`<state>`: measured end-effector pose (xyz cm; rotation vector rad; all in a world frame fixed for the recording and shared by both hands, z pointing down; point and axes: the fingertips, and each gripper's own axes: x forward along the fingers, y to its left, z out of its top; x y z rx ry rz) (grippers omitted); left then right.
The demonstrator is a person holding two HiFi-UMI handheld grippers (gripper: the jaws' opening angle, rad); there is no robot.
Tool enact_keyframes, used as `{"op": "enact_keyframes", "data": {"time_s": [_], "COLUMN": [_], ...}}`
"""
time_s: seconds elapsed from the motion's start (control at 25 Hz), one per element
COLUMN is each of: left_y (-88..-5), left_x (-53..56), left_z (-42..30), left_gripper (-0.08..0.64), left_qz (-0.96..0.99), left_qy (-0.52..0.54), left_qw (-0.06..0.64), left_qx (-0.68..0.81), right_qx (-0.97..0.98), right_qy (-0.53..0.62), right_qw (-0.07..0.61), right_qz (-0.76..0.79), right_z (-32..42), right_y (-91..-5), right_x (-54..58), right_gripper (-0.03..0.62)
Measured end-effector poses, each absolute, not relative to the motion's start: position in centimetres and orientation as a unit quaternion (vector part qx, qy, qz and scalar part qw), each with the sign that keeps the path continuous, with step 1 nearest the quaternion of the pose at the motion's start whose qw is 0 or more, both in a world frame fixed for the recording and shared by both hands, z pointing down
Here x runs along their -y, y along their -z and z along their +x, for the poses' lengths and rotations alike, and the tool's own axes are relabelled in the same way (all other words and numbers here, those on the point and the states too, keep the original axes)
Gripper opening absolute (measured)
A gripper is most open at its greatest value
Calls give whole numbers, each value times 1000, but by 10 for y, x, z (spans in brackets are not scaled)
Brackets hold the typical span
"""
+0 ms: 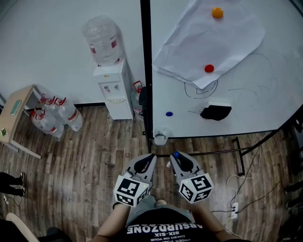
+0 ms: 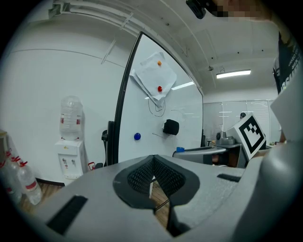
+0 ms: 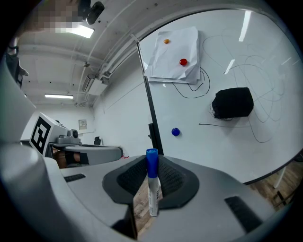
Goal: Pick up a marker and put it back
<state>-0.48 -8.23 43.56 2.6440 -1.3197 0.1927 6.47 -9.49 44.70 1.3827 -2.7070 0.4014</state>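
A white marker with a blue cap stands upright between the pads of my right gripper, which is shut on it. In the head view the blue cap of the marker shows at the tips of the right gripper, low in the middle, in front of the whiteboard. My left gripper is held beside it. In the left gripper view the tips of the left gripper meet with nothing between them. Both grippers point toward the board and are apart from it.
On the whiteboard hang a sheet of paper with an orange magnet and a red magnet, a blue magnet and a black eraser. A water dispenser, spare bottles, a wooden table and floor cables stand around.
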Motion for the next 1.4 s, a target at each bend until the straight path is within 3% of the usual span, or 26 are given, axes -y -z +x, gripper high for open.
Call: {"op": "enact_keyframes", "data": {"time_s": [1.4], "left_y": [-432], "left_x": [74], "left_z": [-20], "left_gripper": [8], "left_qz": [896], "left_qy": [-55], "left_qw": [92], "left_qx": [430], "right_qx": [875], "right_qy": [-87], "right_qw": [-3], "right_qz": [476], "right_z": [61], "right_y": [-393], "right_x": [93], "right_gripper": [67]}}
